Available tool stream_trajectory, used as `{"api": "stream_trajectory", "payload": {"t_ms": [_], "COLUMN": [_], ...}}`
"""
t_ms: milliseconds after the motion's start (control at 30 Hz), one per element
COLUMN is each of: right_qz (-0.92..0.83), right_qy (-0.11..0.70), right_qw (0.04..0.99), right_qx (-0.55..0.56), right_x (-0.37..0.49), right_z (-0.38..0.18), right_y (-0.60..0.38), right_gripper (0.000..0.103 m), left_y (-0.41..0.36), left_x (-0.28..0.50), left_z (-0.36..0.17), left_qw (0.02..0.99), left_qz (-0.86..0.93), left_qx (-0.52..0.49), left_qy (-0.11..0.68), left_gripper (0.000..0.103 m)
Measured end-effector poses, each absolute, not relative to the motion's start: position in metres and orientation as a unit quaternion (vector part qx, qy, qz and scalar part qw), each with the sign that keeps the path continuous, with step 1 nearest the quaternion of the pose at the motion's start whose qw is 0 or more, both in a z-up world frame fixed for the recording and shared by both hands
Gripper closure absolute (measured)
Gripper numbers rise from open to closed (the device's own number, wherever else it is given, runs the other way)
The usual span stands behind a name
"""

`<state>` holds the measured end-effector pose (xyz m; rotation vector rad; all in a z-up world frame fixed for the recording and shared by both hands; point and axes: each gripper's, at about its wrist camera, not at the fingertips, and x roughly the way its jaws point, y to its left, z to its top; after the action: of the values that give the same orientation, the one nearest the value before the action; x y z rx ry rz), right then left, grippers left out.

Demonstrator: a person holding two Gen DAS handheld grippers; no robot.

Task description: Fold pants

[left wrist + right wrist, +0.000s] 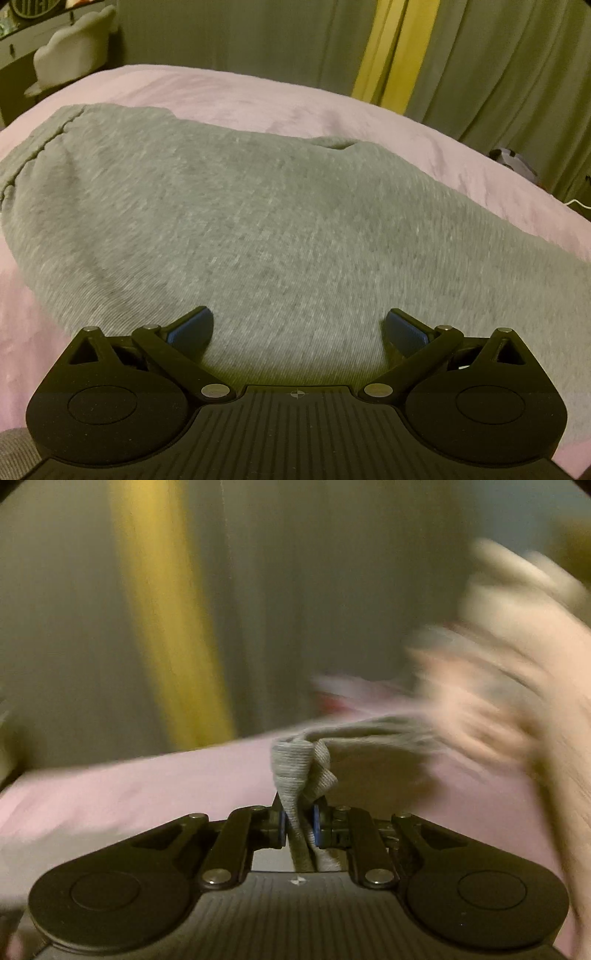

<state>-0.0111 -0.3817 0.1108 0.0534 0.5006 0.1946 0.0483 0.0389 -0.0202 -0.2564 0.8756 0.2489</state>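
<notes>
1. Right now the grey pants (229, 221) lie spread across the middle of the bed (258, 96), on its pink cover.
2. Over them the left tool (299, 325) hangs with its jaws spread wide and nothing between them; whether its blue pads (192, 328) touch the cloth is unclear.
3. Meanwhile the right tool (300, 825) is clamped on a bunched ribbed edge of the pants (295, 764), lifted off the cover.
4. Beyond the far edge of the bed hang grey curtains (480, 66) with a yellow strip (391, 55).
5. Blur hides the right side of the right wrist view.
</notes>
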Motion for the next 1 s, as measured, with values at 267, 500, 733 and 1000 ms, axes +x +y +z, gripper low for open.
{"api": "stream_trajectory", "payload": {"t_ms": [267, 500, 733, 1000], "right_qz": [0.281, 0.251, 0.196, 0.232], "right_qy": [0.422, 0.412, 0.347, 0.457], "right_qw": [0.855, 0.874, 0.915, 0.859], "right_qx": [-0.106, -0.065, 0.063, 0.0], "right_x": [-0.009, -0.009, -0.023, -0.023], "right_z": [0.001, 0.011, 0.044, -0.008], "right_y": [-0.228, -0.226, -0.239, -0.212], "right_gripper": [0.089, 0.089, 0.089, 0.078], "left_y": [0.048, 0.049, 0.057, 0.054], "left_x": [0.036, 0.037, 0.033, 0.034], "left_z": [-0.014, -0.015, -0.012, -0.011], "left_qw": [0.89, 0.891, 0.89, 0.889], "left_qz": [0.118, 0.104, 0.095, 0.086], "left_qx": [-0.158, -0.165, -0.197, -0.194], "left_qy": [0.41, 0.411, 0.4, 0.406], "left_gripper": [0.0, 0.0, 0.0, 0.0]}}
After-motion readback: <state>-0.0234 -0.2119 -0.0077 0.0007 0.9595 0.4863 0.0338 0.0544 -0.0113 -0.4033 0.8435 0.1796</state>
